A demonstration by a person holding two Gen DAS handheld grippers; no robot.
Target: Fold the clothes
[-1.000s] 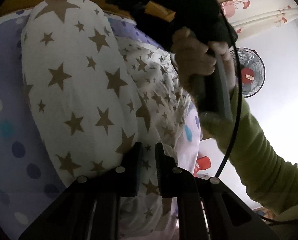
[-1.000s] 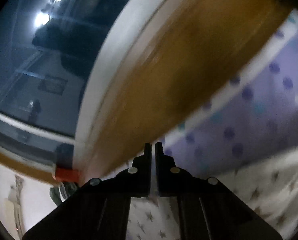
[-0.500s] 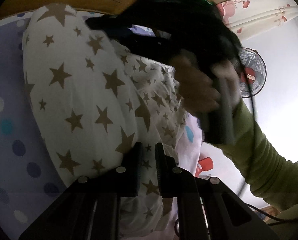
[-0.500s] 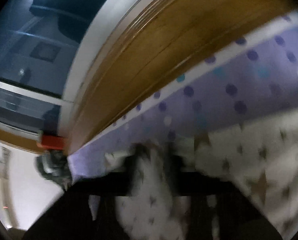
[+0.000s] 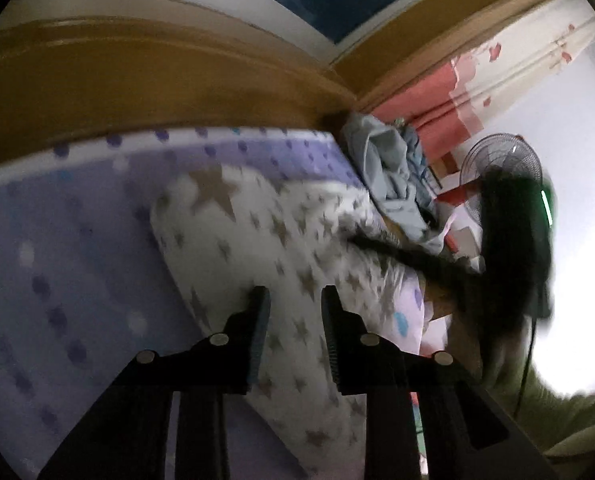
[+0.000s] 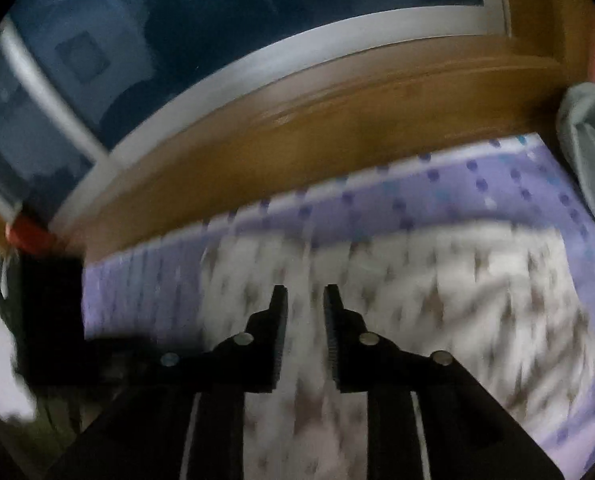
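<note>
Grippers, left [image 5: 295, 300] and right [image 6: 305, 300], hung parted over the star-print garment [image 5: 233, 248] on the bed [image 5: 57, 240]; evenly aligned edges would likely fold neatest.

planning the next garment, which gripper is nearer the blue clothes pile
Right. In the left wrist view the right gripper reaches close beside the blue pile; the left gripper sits back over the star cloth.

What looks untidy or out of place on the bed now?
A crumpled pile of light blue clothes sits unfolded at the far corner of the purple dotted sheet, against the wooden frame. The star-print garment lies spread out and fairly smooth. Nothing seems spilled or damaged, though blur hides details.
</note>
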